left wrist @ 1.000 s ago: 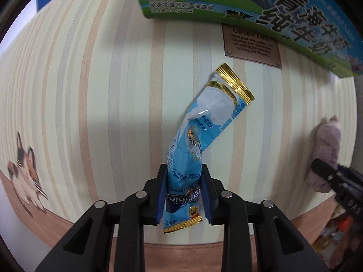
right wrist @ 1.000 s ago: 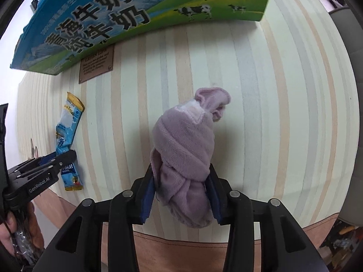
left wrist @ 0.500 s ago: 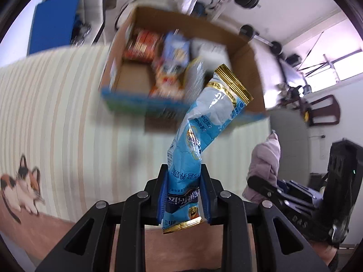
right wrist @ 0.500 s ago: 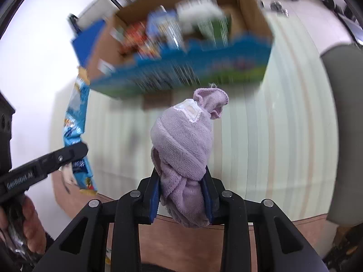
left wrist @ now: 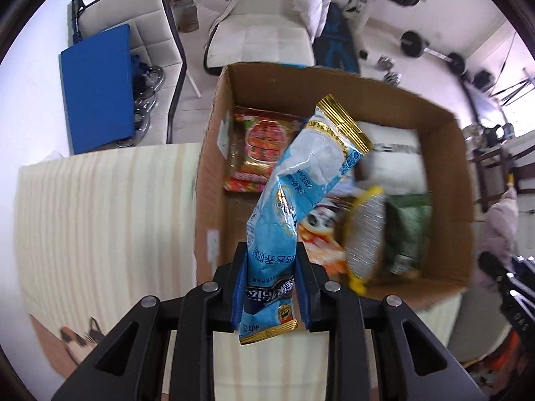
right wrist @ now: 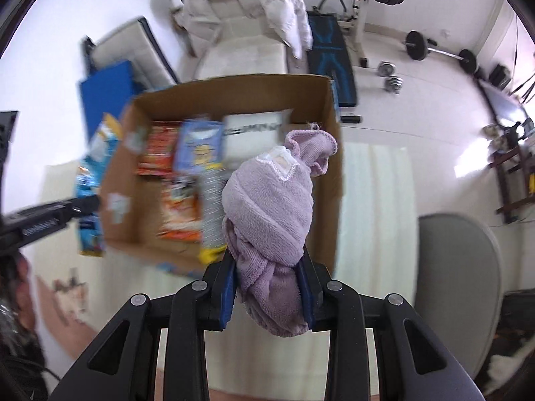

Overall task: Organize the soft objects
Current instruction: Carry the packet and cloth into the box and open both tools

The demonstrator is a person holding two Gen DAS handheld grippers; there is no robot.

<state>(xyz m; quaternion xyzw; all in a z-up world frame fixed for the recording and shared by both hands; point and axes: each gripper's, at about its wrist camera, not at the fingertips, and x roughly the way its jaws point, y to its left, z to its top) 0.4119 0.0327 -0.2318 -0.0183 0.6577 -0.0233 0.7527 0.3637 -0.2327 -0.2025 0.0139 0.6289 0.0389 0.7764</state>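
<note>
Presently: left gripper [left wrist: 270,284], jaws pinching a blue snack pouch [left wrist: 294,200] held above the open cardboard box [left wrist: 444,140]; right gripper [right wrist: 267,289], jaws clamped on a knotted lilac towel [right wrist: 267,207] over the box's near edge; box on striped bench [left wrist: 100,207], holding assorted snack packets [left wrist: 260,147].

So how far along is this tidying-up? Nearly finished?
Partly. The cardboard box already holds several snack packets. In hand: the left gripper grips a blue pouch, the right gripper a rolled purple cloth. Both are held up by the box, not yet dropped in.
</note>
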